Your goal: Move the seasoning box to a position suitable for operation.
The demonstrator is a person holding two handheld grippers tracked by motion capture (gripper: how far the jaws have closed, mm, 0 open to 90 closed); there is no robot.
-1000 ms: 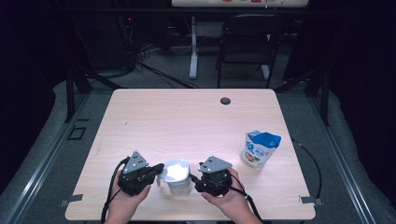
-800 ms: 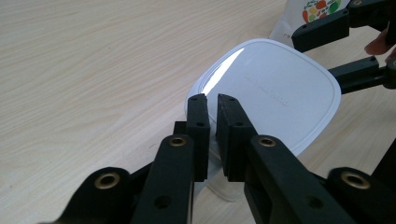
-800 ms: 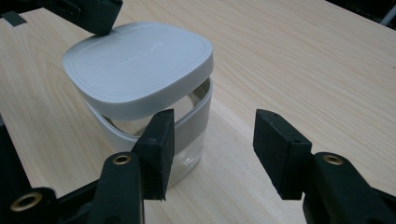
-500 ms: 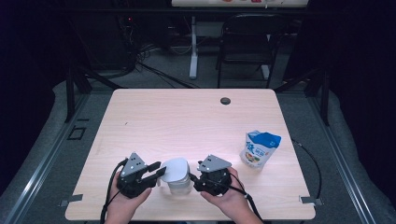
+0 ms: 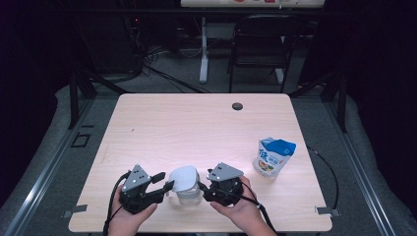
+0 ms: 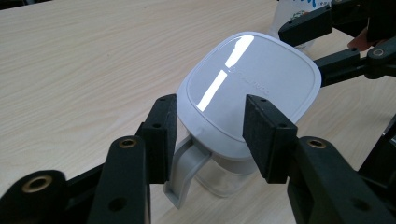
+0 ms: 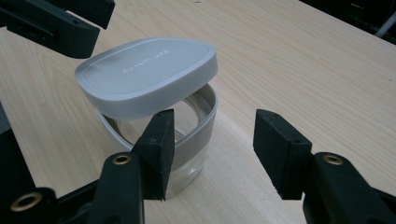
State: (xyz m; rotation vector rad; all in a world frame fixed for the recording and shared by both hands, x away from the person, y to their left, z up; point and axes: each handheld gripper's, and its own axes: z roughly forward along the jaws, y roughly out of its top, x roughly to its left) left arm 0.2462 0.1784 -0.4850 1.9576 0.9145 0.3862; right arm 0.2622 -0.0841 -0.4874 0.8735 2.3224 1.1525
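Lid work is the step in hand: the rounded-square grey plastic lid (image 6: 250,88) lies tilted and skewed on the clear glass cup (image 7: 187,140), one side lifted so the rim shows beneath it. The cup, with a grey handle (image 6: 184,175) on its side, stands near the front edge of the pale wooden table (image 5: 196,128), about midway along it.

The left claw (image 5: 164,183) has just been opening; its jaws stand wide to either side of the lid's near corner and the handle, pads clear of both, so it holds nothing. The right claw (image 5: 201,188) is also well open. In the right claw's view one pad overlaps the cup's wall and the other stands off over bare table, so no grip shows there.

To do this well, the right claw should likely close on the cup's wall first to steady it. The left should then take the lid by opposite edges, level it and move it straight, since a skewed push could tip the cup.

A blue-and-white printed pouch (image 5: 273,156) stands well apart toward the right edge.
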